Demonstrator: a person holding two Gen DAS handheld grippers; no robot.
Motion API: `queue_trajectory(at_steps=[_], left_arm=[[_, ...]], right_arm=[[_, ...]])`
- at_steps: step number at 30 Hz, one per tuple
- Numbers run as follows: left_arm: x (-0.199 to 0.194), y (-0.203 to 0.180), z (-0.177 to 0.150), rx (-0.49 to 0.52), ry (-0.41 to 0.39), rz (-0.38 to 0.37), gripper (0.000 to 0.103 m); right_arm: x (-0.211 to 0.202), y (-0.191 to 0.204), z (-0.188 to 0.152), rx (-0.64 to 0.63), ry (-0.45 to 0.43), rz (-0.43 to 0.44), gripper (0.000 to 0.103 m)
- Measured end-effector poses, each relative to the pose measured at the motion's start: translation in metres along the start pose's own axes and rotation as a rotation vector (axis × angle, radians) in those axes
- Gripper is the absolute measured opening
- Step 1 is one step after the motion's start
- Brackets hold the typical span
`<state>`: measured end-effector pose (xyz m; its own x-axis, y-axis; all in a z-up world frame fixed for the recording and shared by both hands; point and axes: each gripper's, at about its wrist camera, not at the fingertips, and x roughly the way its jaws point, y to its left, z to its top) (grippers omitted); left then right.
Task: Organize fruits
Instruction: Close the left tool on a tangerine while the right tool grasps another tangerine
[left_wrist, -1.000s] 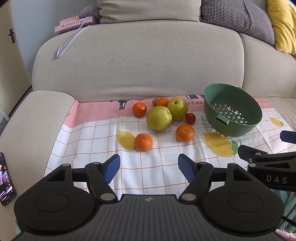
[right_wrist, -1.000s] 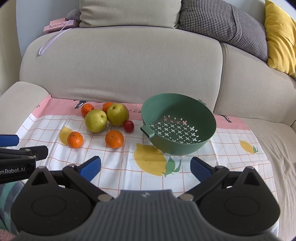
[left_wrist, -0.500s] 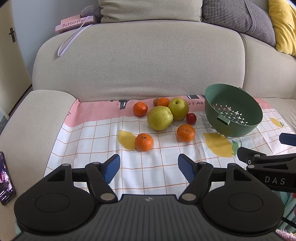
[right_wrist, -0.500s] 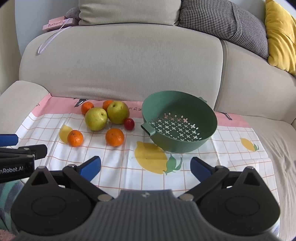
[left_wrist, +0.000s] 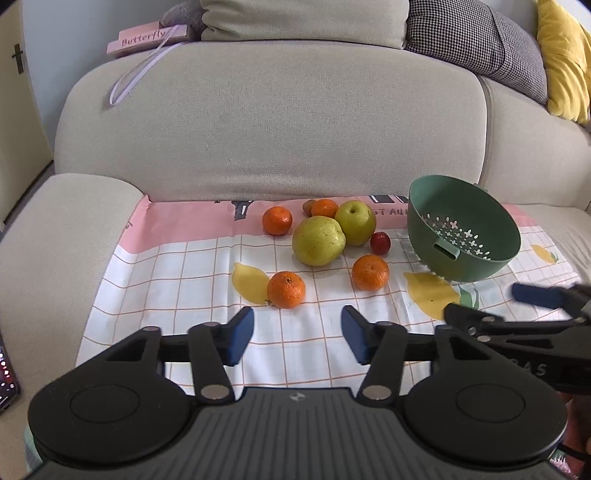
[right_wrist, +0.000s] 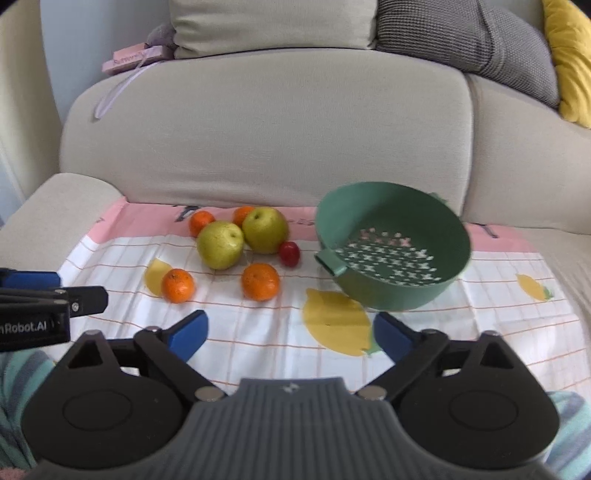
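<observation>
Fruit scattered loose on a checked cloth (left_wrist: 177, 280) printed with yellow lemons and edged in pink, spread flat over the seat of a beige fabric sofa (left_wrist: 273, 122). Nearest, left gripper (left_wrist: 297, 338) held low over the cloth's front edge, blue-padded fingers (left_wrist: 240, 334) spread wide, gripping nothing; right gripper (right_wrist: 291, 334) likewise parted wide and empty, hovering in front of a printed lemon, its black linkage also reaching into the left wrist view at the right edge. Just past the left fingers, a dimpled mandarin (left_wrist: 286, 290) resting against a lemon print, nothing between it and the pads. To its right and a little apart, a second mandarin (left_wrist: 370, 272). Behind these, a smooth small red fruit (left_wrist: 380, 243), kind unclear, beside two rounded yellow-green pears touching each other: the nearer pear (left_wrist: 318, 240) and the farther pear (left_wrist: 355, 222). At the back, on the pink border, a third mandarin (left_wrist: 277, 220) standing alone and a fourth mandarin (left_wrist: 324, 208) tucked behind the pears, with a small brownish fruit half hidden beside it. Right of the pile, a green plastic colander (left_wrist: 436, 221), tilted toward the cameras, empty, its base pierced with cross-shaped holes and a small handle tab on the near wall. Farther off, on the sofa back, a pink box (left_wrist: 147, 37) lettered "Butterfly" with a white ribbon hanging down, a beige cushion, a houndstooth cushion (left_wrist: 472, 40) and a yellow cushion (left_wrist: 561, 55). Phone at the far left edge, screen lit.
</observation>
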<state>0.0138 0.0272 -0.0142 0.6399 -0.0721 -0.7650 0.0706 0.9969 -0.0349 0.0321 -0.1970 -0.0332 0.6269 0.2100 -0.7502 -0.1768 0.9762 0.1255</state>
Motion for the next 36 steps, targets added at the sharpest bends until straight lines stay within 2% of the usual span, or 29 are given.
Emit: queue_trajectory(at_steps=[2, 7, 12, 14, 18, 28, 36], left_arm=[[0.004, 0.005, 0.002, -0.017, 0.008, -0.016, 0.052], [0.020, 0.014, 0.008, -0.032, 0.036, -0.029, 0.051], [0.041, 0.010, 0.015, -0.006, 0.074, -0.047, 0.051], [0.052, 0.009, 0.018, -0.002, 0.086, -0.060, 0.051], [0.074, 0.012, 0.023, -0.021, 0.116, -0.085, 0.051], [0.123, 0.022, 0.026, -0.022, 0.160, -0.082, 0.053], [0.154, 0.021, 0.023, -0.001, 0.212, -0.070, 0.056]], right_arm=[[0.008, 0.001, 0.000, 0.013, 0.015, 0.040, 0.069], [0.031, 0.009, 0.002, -0.014, 0.049, 0.078, 0.051], [0.056, 0.016, 0.005, -0.064, 0.064, 0.089, 0.048], [0.066, 0.019, 0.007, -0.100, 0.063, 0.086, 0.042], [0.086, 0.025, 0.010, -0.161, 0.057, 0.082, 0.040], [0.136, 0.041, 0.008, -0.328, 0.025, -0.024, 0.040], [0.157, 0.041, 0.007, -0.351, 0.029, -0.035, 0.040]])
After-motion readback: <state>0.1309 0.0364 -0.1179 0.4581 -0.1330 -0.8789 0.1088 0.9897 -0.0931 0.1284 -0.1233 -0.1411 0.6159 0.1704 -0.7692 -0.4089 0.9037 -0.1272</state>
